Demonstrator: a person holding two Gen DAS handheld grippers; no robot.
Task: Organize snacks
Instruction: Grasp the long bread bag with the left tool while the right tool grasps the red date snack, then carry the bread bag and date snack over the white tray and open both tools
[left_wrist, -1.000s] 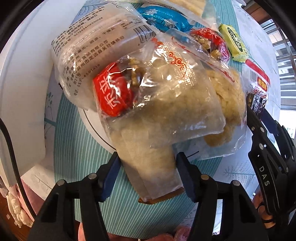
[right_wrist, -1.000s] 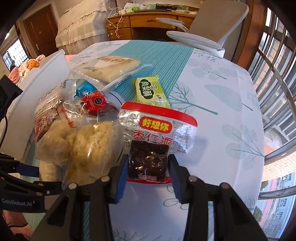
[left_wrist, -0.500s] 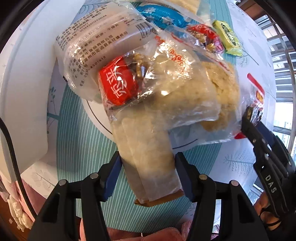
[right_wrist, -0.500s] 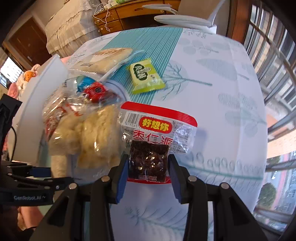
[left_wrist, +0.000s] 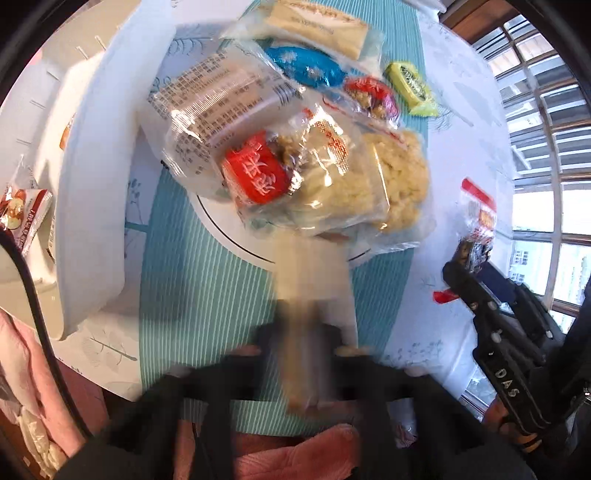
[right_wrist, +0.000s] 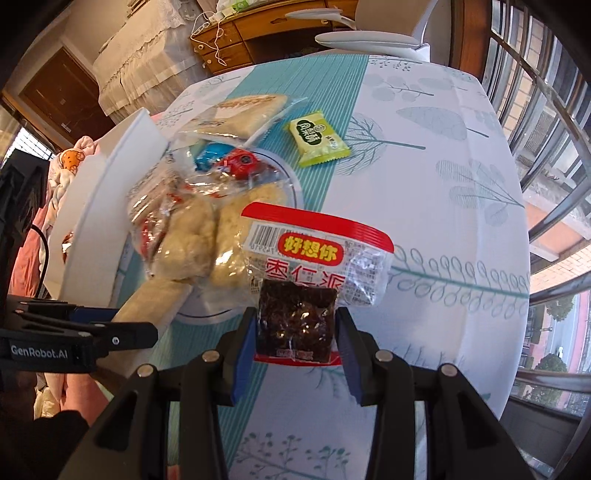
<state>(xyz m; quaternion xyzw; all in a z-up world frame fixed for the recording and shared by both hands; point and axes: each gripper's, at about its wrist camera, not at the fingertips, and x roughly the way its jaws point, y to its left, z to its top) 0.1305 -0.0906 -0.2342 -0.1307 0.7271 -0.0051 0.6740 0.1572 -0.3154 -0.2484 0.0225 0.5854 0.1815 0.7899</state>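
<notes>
The date snack (right_wrist: 295, 325) is sitting clamped in the right tongs (right_wrist: 295, 332). The left tongs (left_wrist: 303, 354) are gripping a pale cracker pack (right_wrist: 155, 302); its slick film risks slipping out.

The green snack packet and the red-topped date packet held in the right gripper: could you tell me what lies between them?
In the right wrist view, only bare tablecloth lies between the green snack packet and the red-topped date packet.

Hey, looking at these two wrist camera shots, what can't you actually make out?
- Left gripper, left wrist view: motion blur smears its fingers, and the pale snack pack between them.
- White bin, right wrist view: its wall hides what is inside.
- Plate, both views: heaped snack bags cover most of it.
- Date snack packet, left wrist view: only an edge shows; the right gripper covers the rest.
</notes>
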